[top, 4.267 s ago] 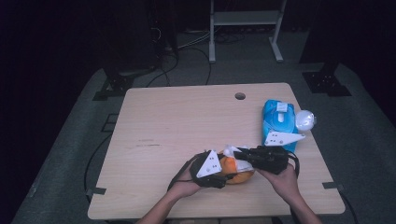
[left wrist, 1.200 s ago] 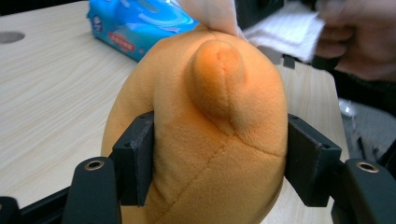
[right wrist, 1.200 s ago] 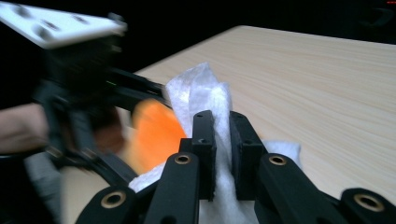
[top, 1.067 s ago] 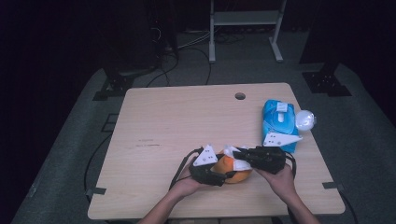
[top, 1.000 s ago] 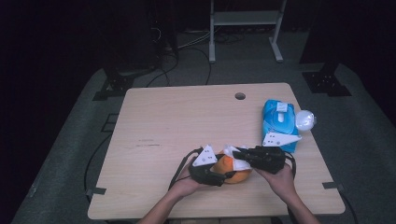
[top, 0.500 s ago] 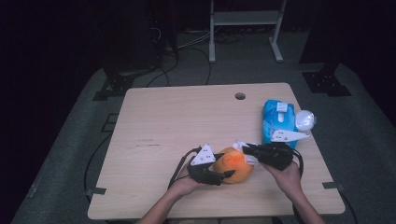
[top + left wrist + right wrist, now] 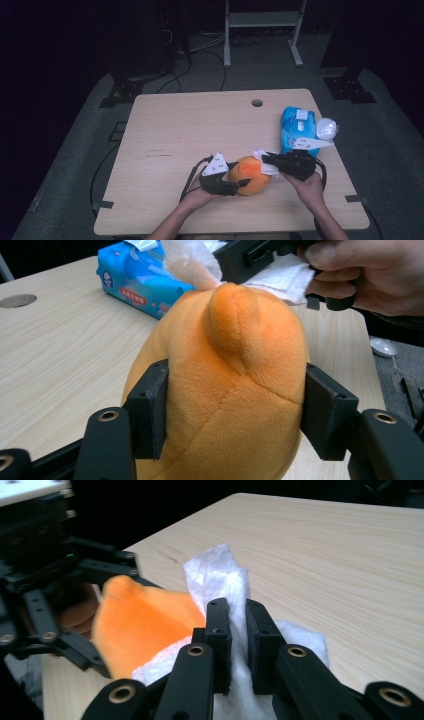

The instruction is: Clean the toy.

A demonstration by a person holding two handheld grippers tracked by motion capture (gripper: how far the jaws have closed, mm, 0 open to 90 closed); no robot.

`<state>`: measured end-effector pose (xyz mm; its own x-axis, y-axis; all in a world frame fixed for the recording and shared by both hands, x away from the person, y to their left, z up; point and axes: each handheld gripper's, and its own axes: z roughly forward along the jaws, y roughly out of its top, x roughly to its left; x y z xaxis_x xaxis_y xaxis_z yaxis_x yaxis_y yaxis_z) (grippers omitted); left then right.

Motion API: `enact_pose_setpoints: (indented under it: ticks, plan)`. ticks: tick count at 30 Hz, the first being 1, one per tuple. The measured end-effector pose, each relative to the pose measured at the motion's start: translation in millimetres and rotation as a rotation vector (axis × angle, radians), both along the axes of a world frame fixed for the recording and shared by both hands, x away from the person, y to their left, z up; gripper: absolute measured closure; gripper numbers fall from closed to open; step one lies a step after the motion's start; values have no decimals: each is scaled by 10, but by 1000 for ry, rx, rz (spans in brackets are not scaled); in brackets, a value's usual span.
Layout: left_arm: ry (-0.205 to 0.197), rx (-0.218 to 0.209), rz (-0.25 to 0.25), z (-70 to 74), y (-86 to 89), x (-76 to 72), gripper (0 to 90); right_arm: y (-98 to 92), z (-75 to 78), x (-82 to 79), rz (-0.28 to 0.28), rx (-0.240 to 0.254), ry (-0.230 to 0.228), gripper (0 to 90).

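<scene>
Two grips are on at once. My left gripper (image 7: 235,184) has just been squeezing tighter, its fingers (image 7: 150,405) clamped on either flank of the orange plush toy (image 7: 251,174), which sits on the surface (image 7: 190,130) near its front edge. My right gripper (image 7: 267,160) has its fingers (image 7: 220,630) pinched together on a white tissue (image 7: 220,580), pressed to the toy's far side. Beyond those fingers lies the blue tissue pack (image 7: 297,127), close to the right edge. Wide open surface spreads away past my left fingers. Both hands lie low and level, pointing inward at each other.
</scene>
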<state>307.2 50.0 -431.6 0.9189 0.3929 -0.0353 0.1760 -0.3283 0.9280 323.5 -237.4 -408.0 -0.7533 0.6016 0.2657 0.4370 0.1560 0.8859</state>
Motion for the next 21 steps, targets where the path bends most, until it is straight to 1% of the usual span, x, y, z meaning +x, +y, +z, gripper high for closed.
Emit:
enact_pose_setpoints:
  ticks: [1,3,4,6,7,8,9,10,11,12,13,14,15,16,17,18,19,20,21]
  plan:
    - [-6,-6,3,24,12,1,385,2,12,-11,0,8,-5,816]
    - [-11,-10,11,42,22,3,388,54,63,-55,11,14,-33,815]
    - [-32,-15,43,97,59,12,389,98,99,-84,28,27,-44,815]
    - [-86,9,92,138,85,10,389,158,142,-115,42,25,-66,815]
    - [-105,18,125,140,90,5,389,179,156,-118,48,29,-70,815]
    - [-118,35,150,130,87,4,389,192,162,-117,54,34,-62,814]
    - [-120,58,164,107,71,3,388,202,157,-111,58,35,-60,814]
    - [-115,84,163,72,44,2,381,210,150,-110,59,35,-51,814]
    - [-105,96,147,28,10,-3,368,214,135,-103,60,36,-48,814]
    - [-101,85,129,-4,-23,-24,350,221,122,-100,59,42,-37,813]
    - [-106,96,114,-12,-65,-52,334,228,111,-94,59,46,-34,813]
    - [-127,112,93,-8,-104,-79,318,233,101,-85,58,46,-34,813]
    - [-130,121,71,-1,-135,-101,300,240,93,-75,58,54,-27,813]
    - [-121,113,44,2,-151,-112,287,246,82,-61,58,58,-22,813]
    - [-101,99,19,6,-155,-121,286,256,68,-47,58,54,-16,813]
    - [-83,94,-14,17,-150,-124,286,265,46,-33,60,44,-10,813]
    - [-70,87,-36,35,-140,-122,286,275,11,-19,64,31,6,813]
    - [-61,77,-41,53,-126,-115,286,278,-19,-10,71,26,22,813]
    - [-40,53,-39,80,-97,-97,286,277,-40,-6,79,27,34,813]
